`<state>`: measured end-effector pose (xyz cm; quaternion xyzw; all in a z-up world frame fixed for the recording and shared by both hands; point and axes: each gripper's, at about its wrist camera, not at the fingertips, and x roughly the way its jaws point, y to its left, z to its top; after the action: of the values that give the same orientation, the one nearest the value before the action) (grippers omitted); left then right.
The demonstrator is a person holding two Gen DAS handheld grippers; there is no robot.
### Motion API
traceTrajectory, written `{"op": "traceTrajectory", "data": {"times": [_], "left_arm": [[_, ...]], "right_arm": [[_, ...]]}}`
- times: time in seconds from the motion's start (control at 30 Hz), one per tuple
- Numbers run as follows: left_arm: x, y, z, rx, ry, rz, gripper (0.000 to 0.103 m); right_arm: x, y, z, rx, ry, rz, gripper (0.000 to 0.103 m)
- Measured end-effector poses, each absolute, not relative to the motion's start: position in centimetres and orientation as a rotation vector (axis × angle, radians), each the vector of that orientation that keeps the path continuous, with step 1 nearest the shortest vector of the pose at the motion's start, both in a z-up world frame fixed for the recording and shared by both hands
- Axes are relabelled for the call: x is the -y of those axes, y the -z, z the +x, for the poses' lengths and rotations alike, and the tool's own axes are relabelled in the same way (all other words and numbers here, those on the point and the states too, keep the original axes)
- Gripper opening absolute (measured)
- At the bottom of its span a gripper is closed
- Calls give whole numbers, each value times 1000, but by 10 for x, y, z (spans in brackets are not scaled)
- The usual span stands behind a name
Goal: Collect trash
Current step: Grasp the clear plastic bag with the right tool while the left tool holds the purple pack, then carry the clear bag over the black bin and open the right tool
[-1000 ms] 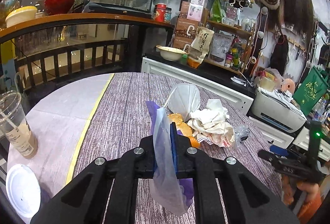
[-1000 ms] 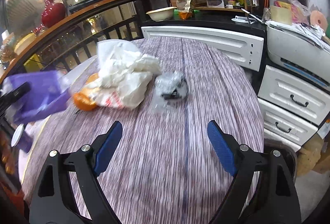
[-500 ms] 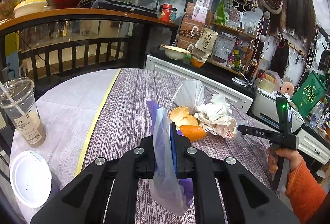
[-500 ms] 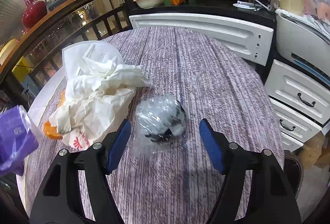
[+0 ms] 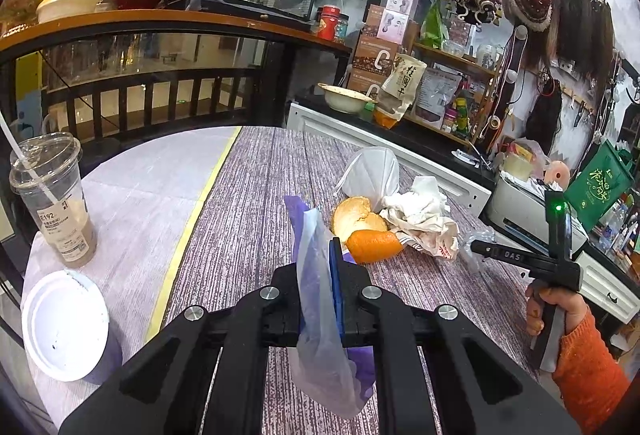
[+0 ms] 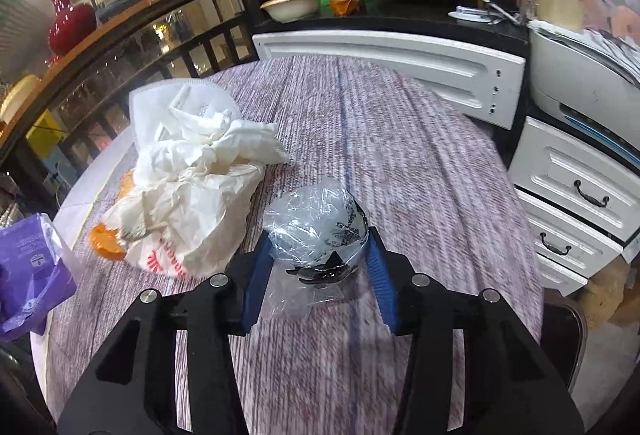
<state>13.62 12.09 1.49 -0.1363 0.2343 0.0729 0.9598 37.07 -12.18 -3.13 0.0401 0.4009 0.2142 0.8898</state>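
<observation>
My left gripper (image 5: 320, 255) is shut on the rim of a purple trash bag (image 5: 320, 315), which also shows in the right wrist view (image 6: 28, 275). A pile of trash lies ahead: orange peel (image 5: 372, 245), crumpled white paper (image 5: 420, 211) and a white face mask (image 5: 372, 173). My right gripper (image 6: 318, 247) has closed in around a crumpled clear plastic wrapper (image 6: 316, 231), with both blue pads touching its sides. The paper (image 6: 192, 187) lies just left of it. The right gripper also shows in the left wrist view (image 5: 480, 247).
A plastic cup with a straw (image 5: 56, 203) and a white lid (image 5: 66, 323) stand at the table's left. White drawers (image 6: 572, 207) and a printer (image 6: 580, 83) stand to the right. A black railing (image 5: 140, 95) runs behind the table.
My right gripper has moved forward over the table to the clear wrapper and its jaws have narrowed onto it. The left gripper has held the bag steady.
</observation>
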Motion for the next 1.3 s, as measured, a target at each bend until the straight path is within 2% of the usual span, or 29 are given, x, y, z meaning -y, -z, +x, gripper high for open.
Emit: {"op": "traceTrajectory", "data": {"times": [0.67, 1.03, 1.3], "left_arm": [[-74, -30, 112, -422, -56, -277, 10], [-7, -34, 123, -418, 101, -255, 10], [42, -40, 137, -415, 212, -231, 10]], "right_arm": [[212, 9, 277, -675, -358, 136, 46], [278, 34, 246, -689, -207, 188, 46], [308, 86, 250, -801, -113, 213, 46]]}}
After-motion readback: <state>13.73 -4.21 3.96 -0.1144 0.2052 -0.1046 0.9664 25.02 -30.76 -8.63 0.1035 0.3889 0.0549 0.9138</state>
